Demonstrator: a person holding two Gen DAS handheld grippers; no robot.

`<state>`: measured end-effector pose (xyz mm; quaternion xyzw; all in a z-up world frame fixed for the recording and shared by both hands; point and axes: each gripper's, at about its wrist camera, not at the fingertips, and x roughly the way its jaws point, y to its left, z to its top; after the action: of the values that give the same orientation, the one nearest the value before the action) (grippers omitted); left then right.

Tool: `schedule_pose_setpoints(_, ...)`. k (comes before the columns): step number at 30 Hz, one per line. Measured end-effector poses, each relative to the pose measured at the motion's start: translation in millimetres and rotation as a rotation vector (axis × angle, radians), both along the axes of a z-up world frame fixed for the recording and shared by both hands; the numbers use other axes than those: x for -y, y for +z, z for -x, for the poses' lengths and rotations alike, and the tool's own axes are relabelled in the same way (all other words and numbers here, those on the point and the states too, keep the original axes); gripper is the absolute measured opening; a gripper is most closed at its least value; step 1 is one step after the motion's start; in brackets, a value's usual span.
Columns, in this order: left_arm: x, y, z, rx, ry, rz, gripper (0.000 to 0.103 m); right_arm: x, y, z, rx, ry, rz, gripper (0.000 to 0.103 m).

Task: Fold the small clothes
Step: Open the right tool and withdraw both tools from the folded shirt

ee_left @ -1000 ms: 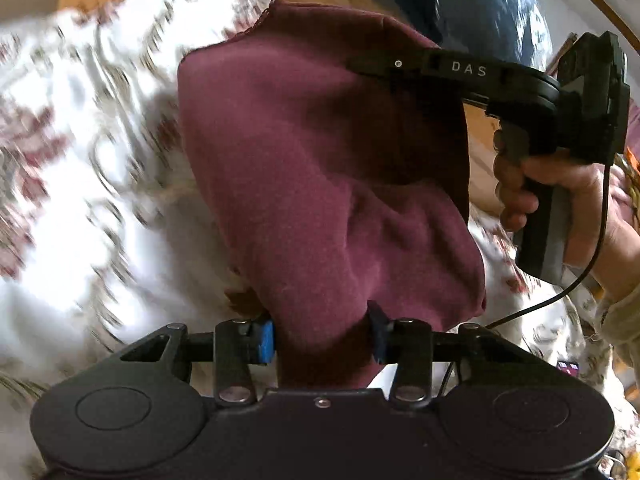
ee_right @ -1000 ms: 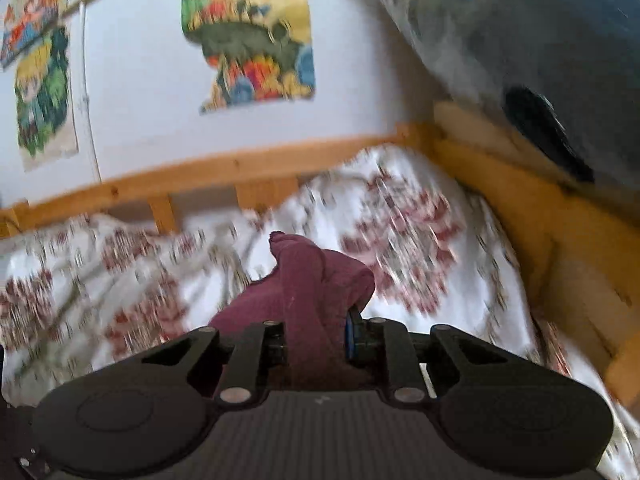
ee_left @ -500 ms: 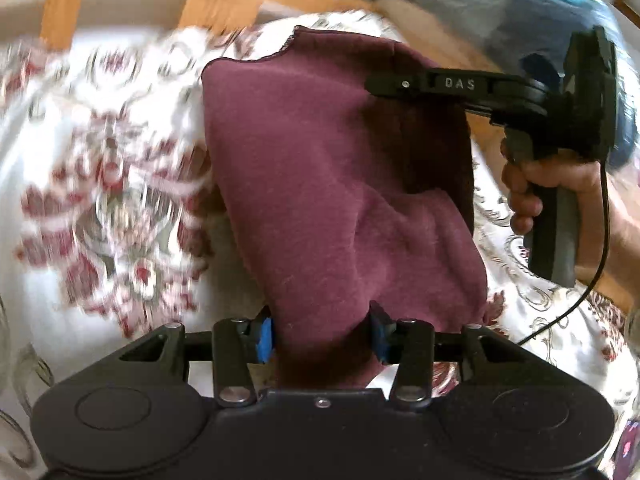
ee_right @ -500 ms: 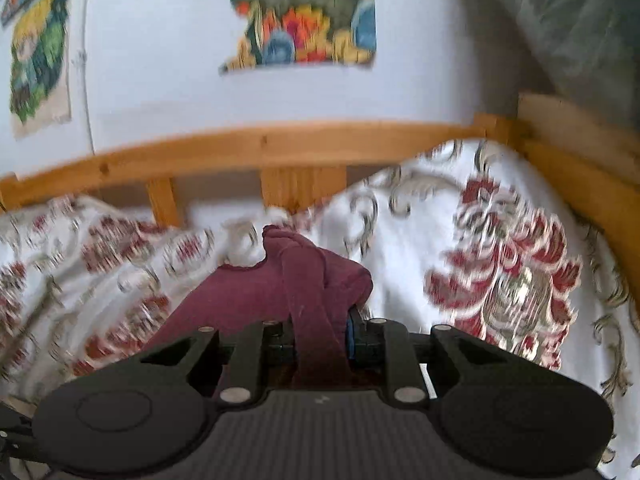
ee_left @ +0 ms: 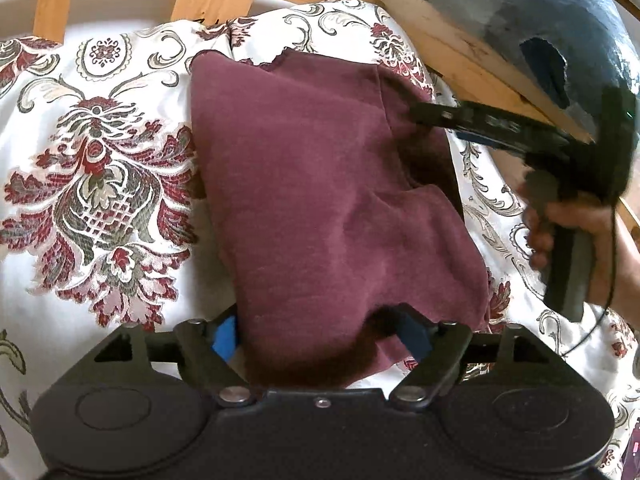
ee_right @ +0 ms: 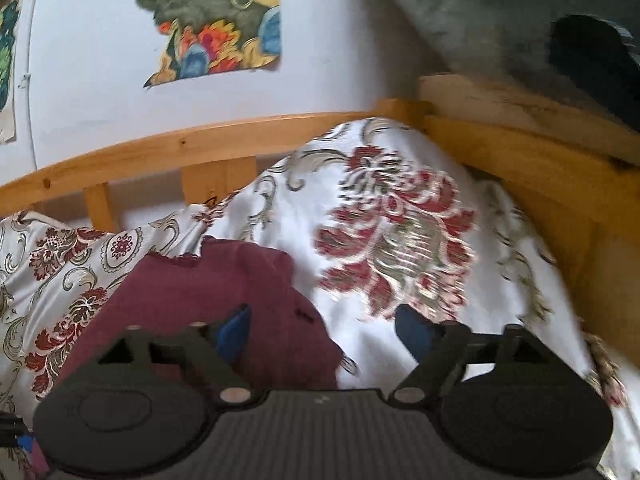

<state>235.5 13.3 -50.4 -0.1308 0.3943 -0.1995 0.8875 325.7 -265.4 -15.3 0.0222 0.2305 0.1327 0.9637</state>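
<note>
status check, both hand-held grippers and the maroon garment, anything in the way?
Left hand-held gripper open, fabric between its fingers. Right hand-held gripper open, at the far corner. Maroon garment lying on the patterned bedspread. Nothing in the way.

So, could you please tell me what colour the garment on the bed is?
The garment is plain dark maroon, clearest in the left wrist view.

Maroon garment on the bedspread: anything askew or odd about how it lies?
Yes. The maroon garment lies skewed on the floral bedspread, its near edge bunched between the open left tongs. Its far edge is ragged and uneven. The right tongs are open too, holding nothing.
</note>
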Motion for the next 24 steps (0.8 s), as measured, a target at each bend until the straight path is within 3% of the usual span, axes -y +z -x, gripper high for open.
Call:
schedule_pose_setpoints(7,6,18,8,0.026,0.044,-0.023,0.098,12,11,40,0.051,-0.046,-0.039,0.103)
schedule_pose_setpoints(13,10,42,27,0.145,0.075,-0.043,0.102,10,12,82,0.095,-0.123,-0.083,0.103)
schedule_pose_setpoints(17,17,61,42,0.232,0.121,-0.095,0.102,15,11,113,0.107,-0.168,-0.111,0.103)
schedule_pose_setpoints(24,23,95,72,0.355,0.195,-0.161,0.102,26,22,152,0.125,-0.163,-0.137,0.103)
